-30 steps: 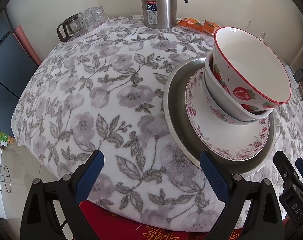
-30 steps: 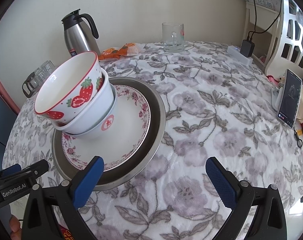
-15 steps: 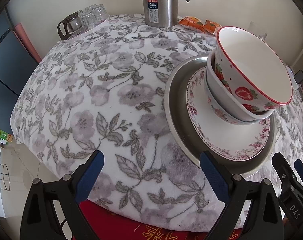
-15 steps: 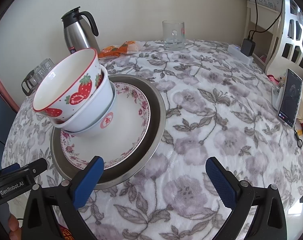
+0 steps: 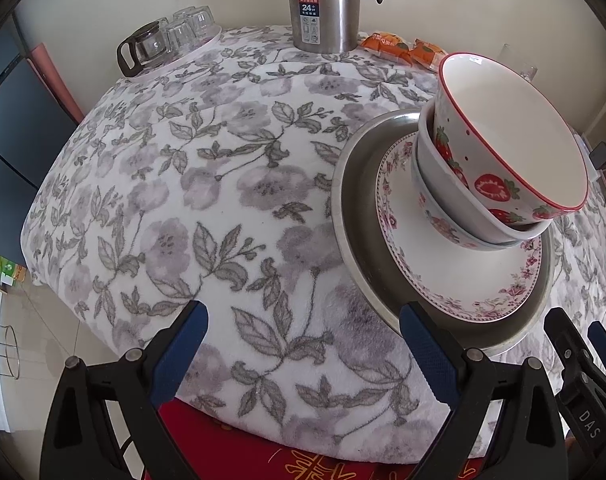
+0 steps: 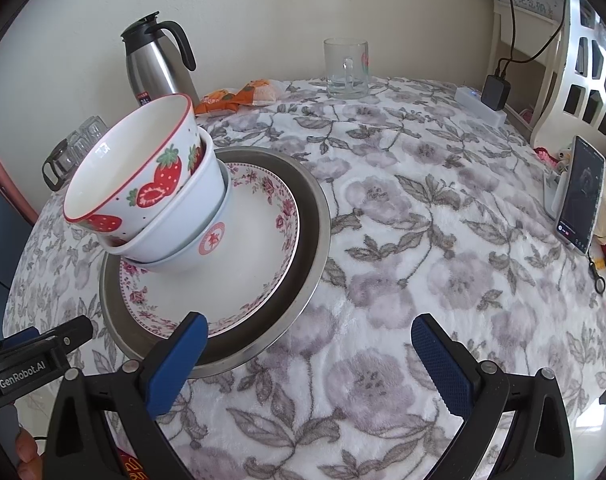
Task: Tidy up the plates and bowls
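Note:
A strawberry bowl (image 5: 515,136) (image 6: 131,168) sits tilted in a white bowl (image 6: 183,216), which nests in a bowl with a red emblem (image 6: 207,248). They stand on a floral plate (image 5: 463,276) (image 6: 239,272) inside a steel plate (image 5: 355,208) (image 6: 307,240). My left gripper (image 5: 307,344) is open and empty, left of the stack at the table's near edge. My right gripper (image 6: 307,356) is open and empty, just in front of the stack; its left finger (image 6: 175,364) overlaps the steel rim in view.
A steel thermos (image 5: 323,4) (image 6: 155,64), snack packets (image 6: 239,96), a glass mug (image 6: 345,68) and a tray of glasses (image 5: 167,36) stand at the back of the floral-clothed table (image 5: 207,184). A phone on a stand (image 6: 579,196) and a charger (image 6: 495,92) are at the right.
Both grippers have drawn back and risen slightly, staying open. The stack has not moved.

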`<state>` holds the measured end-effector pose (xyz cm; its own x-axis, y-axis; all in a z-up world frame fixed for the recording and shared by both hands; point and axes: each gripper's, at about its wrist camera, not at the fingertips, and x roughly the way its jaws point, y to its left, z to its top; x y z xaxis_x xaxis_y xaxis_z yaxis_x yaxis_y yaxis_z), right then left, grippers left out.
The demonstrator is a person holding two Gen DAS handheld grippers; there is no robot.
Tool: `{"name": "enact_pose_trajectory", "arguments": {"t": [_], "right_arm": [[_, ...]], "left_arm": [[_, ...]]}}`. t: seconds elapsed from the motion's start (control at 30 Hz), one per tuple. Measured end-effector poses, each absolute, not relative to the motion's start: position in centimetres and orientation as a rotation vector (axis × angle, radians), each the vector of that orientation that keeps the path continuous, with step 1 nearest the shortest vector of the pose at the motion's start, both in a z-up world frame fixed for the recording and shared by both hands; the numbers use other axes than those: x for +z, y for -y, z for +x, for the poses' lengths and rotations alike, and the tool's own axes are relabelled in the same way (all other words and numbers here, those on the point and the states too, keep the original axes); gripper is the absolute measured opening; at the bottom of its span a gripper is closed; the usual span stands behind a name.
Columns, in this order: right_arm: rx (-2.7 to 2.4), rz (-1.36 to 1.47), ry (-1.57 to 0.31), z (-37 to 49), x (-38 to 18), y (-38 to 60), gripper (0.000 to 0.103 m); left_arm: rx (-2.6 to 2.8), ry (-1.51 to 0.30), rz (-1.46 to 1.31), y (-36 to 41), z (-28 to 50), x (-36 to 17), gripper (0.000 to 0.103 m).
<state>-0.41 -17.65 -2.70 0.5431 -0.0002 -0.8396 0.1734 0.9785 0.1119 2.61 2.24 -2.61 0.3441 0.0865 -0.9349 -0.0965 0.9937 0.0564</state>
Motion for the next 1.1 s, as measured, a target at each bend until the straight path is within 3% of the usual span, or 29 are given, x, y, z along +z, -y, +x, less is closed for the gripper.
{"name": "enact_pose_trajectory", "arguments": {"t": [1.1], "right_arm": [[-0.107, 0.190, -1.016, -0.28, -3.23, 17.76, 0.103]], "left_arm": [[0.117, -1.224, -0.017, -2.39, 2.65, -2.72, 0.097]]}}
